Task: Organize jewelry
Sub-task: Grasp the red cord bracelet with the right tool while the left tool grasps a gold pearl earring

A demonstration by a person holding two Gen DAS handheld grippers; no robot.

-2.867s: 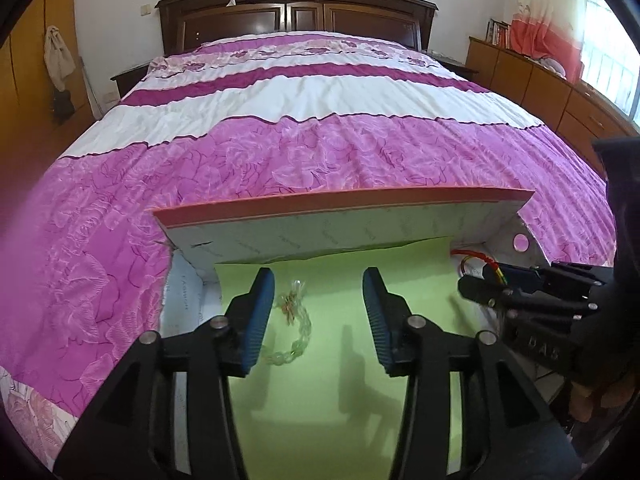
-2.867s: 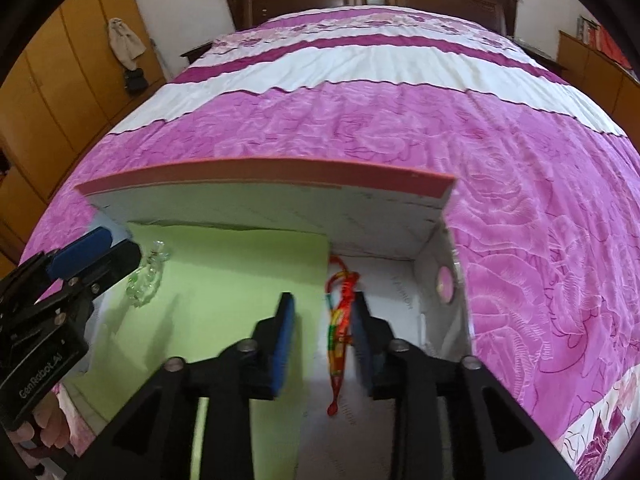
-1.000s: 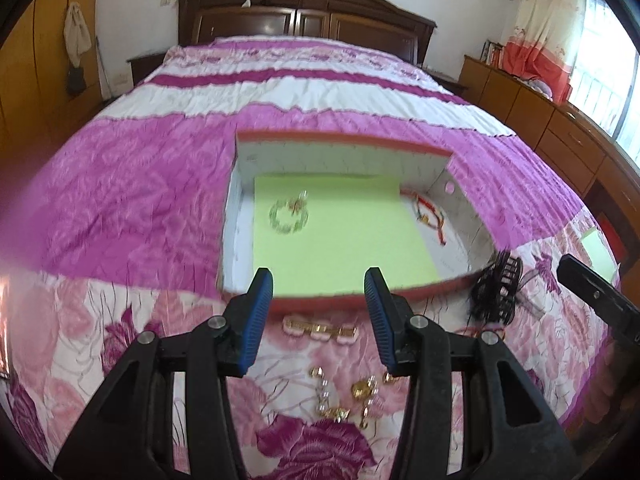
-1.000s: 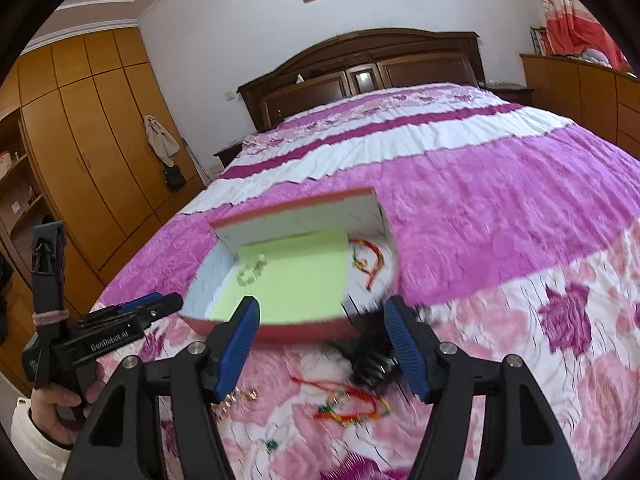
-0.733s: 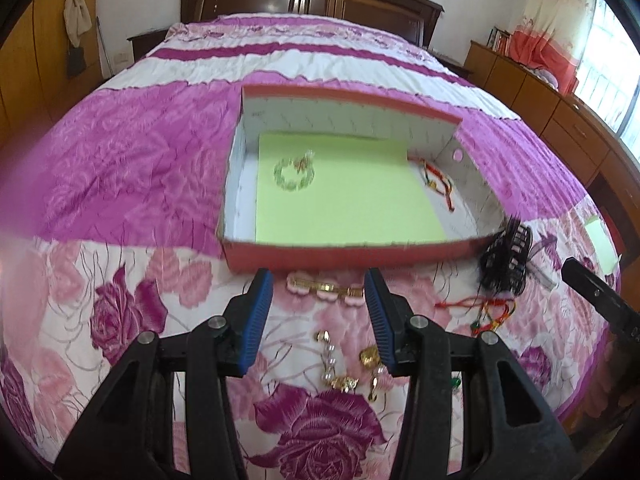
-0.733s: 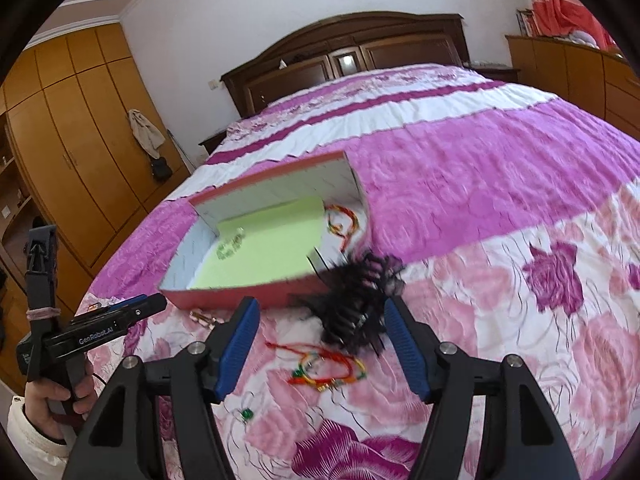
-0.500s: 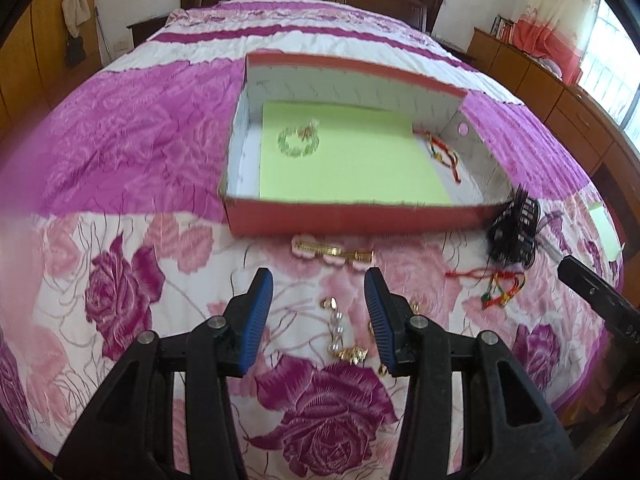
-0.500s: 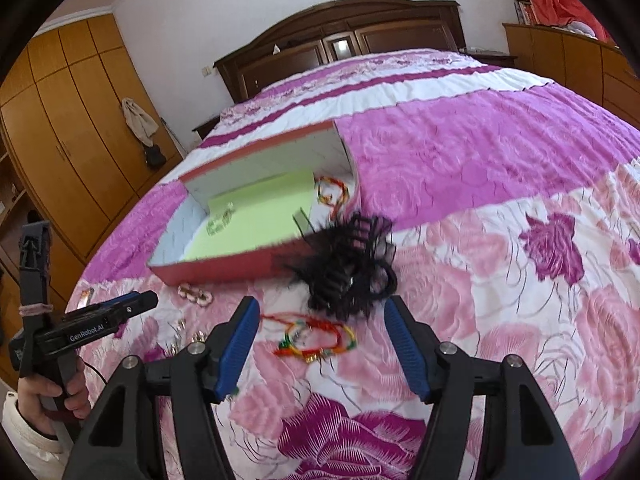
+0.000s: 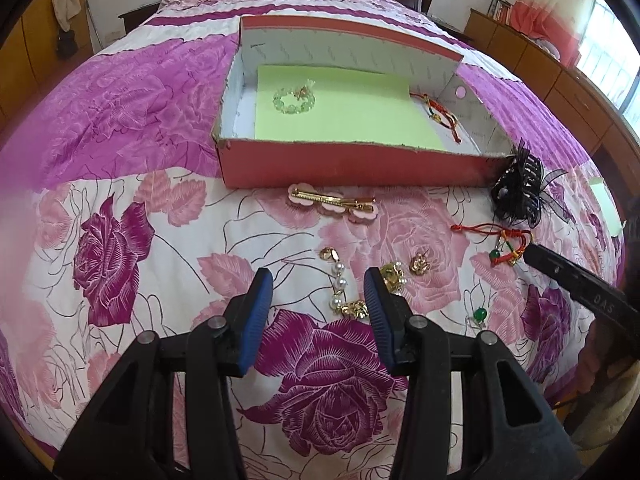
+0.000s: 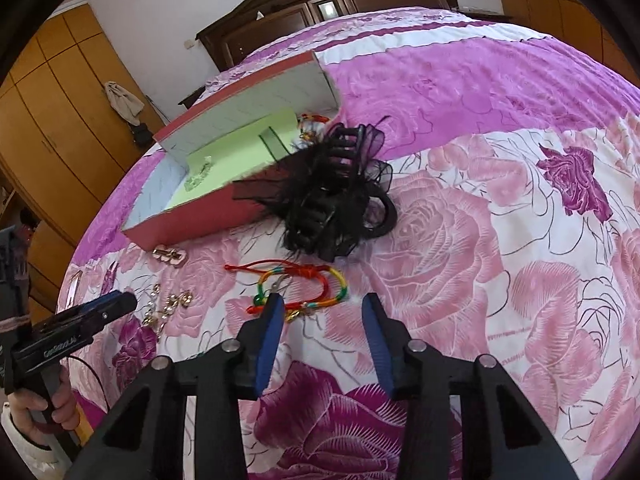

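A red box with a green liner lies on the bed and holds a green bead bracelet and a red cord bracelet. In front of it lie a pink-and-gold hair clip, a pearl-and-gold piece, gold earrings, a colourful cord bracelet and a black feathered claw clip. My left gripper is open and empty, just above the pearl piece. My right gripper is open and empty, just short of the colourful cord bracelet.
A small green-stone pendant lies at the right. The bed's front edge is close below both grippers. Wooden wardrobes stand left, the headboard behind, low cabinets at the right.
Both grippers have pulled back out of the box and dropped low over the loose jewelry in front of it. The bead bracelet and red cord bracelet stay in the box. Both remain open.
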